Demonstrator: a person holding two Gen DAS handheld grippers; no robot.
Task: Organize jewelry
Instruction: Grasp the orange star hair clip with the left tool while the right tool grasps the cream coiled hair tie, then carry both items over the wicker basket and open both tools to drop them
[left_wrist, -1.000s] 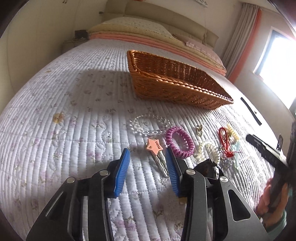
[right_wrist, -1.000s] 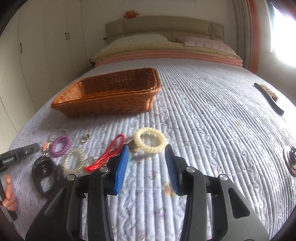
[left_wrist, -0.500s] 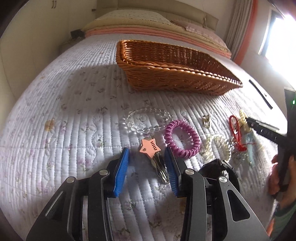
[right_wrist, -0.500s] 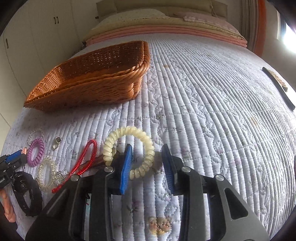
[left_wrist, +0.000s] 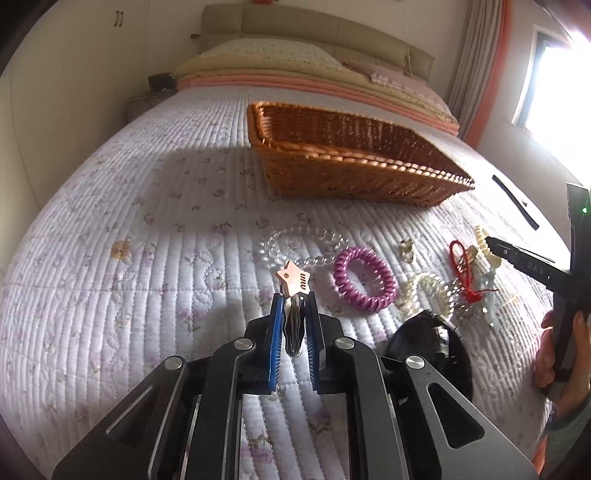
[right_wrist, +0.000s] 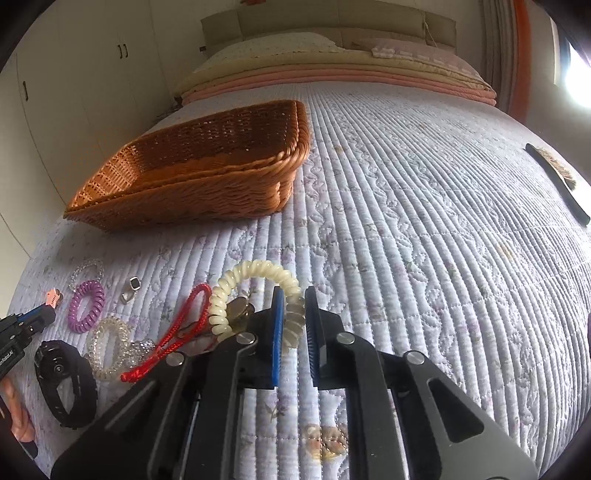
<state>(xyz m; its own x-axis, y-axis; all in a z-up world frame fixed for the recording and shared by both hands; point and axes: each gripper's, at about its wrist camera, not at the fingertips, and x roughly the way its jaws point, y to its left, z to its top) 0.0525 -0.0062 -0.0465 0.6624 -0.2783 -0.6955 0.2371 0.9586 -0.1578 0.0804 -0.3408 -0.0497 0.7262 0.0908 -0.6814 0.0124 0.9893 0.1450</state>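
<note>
On a quilted bed (left_wrist: 147, 258), the left gripper (left_wrist: 293, 321) pinches the metal shaft of a pink star hair clip (left_wrist: 293, 282) between its blue pads. The right gripper (right_wrist: 293, 325) is pressed onto one side of a cream spiral hair tie (right_wrist: 255, 291). A purple spiral tie (left_wrist: 364, 278), red cord (right_wrist: 173, 332) and black watch (right_wrist: 62, 380) lie nearby. A wicker basket (left_wrist: 354, 184) sits beyond them.

Woven wicker basket (left_wrist: 354, 162) on a matt quilted cloth bedspread (left_wrist: 147, 229); glossy plastic purple coil band (left_wrist: 365, 278).
</note>
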